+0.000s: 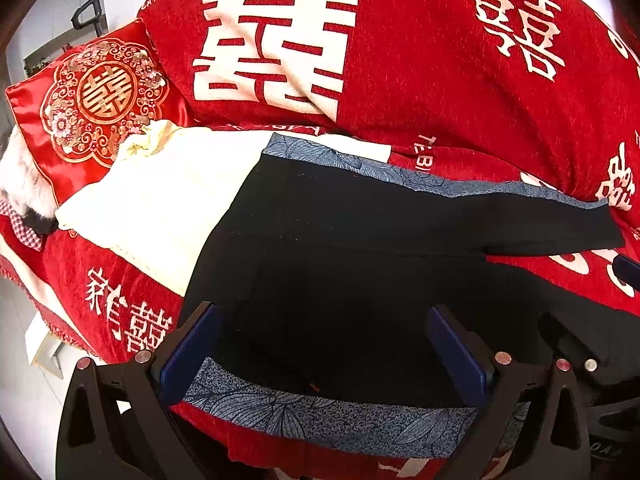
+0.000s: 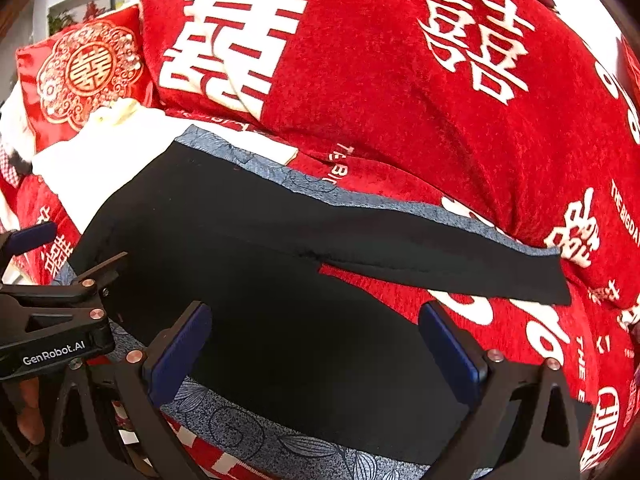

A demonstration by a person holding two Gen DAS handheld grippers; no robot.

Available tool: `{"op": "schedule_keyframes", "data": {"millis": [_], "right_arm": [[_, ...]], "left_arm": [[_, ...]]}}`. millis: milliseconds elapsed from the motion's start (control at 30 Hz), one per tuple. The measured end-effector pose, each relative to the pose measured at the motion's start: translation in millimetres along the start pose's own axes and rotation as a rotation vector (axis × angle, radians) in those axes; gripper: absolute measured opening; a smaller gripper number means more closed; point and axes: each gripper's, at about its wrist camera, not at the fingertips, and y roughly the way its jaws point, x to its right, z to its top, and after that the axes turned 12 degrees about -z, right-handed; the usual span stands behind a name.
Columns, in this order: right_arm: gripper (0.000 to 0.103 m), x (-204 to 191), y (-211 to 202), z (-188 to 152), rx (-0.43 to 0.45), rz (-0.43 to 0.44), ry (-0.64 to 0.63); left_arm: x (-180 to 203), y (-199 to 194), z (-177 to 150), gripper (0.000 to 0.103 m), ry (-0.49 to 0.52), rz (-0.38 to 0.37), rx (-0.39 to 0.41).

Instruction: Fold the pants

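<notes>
**Pants laid flat, both grippers poised**

While both sets of fingers stand spread and empty, the left gripper point(image 1: 324, 344) and right gripper point(image 2: 316, 344) hover over the pants point(image 1: 360, 240) on the blanket point(image 1: 440, 80). Soft, light, limp cloth; best pinched at the patterned side band point(image 2: 240, 428).

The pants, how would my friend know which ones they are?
Find the big red blanket with white characters covering the bed. The black pants with blue-grey flower-print side stripes lie flat on it, beside a cream cloth. Only they are black.
</notes>
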Motion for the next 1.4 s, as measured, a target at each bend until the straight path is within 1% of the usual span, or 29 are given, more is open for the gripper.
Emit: {"op": "schedule_keyframes", "data": {"millis": [67,300,367,733,867,1233,1333,1400], "right_arm": [[0.103,-3,1,1,0.002,-0.004,-0.011],[0.103,3,11,2,-0.032,0.073,0.047],[0.103,6,14,2,-0.037,0.084,0.06],[0.103,12,30,11,-0.054,0.073,0.079],[0.103,11,36,16,-0.05,0.063,0.067],[0.103,12,61,25,-0.08,0.052,0.043],[0.103,13,70,32,-0.078,0.065,0.02],[0.103,19,81,41,-0.064,0.096,-0.001]], "left_arm": [[-1,1,1,0.103,0.002,-0.002,-0.001],[-4,5,6,0.103,-0.007,0.001,-0.012],[-4,5,7,0.103,-0.005,0.0,-0.014],[-3,14,20,0.103,0.008,0.003,-0.036],[-5,22,26,0.103,0.013,0.011,-0.045],[-5,50,34,0.103,0.021,0.013,-0.069],[-9,59,40,0.103,0.011,0.014,-0.077],[-12,65,45,0.103,0.005,0.012,-0.083]]}}
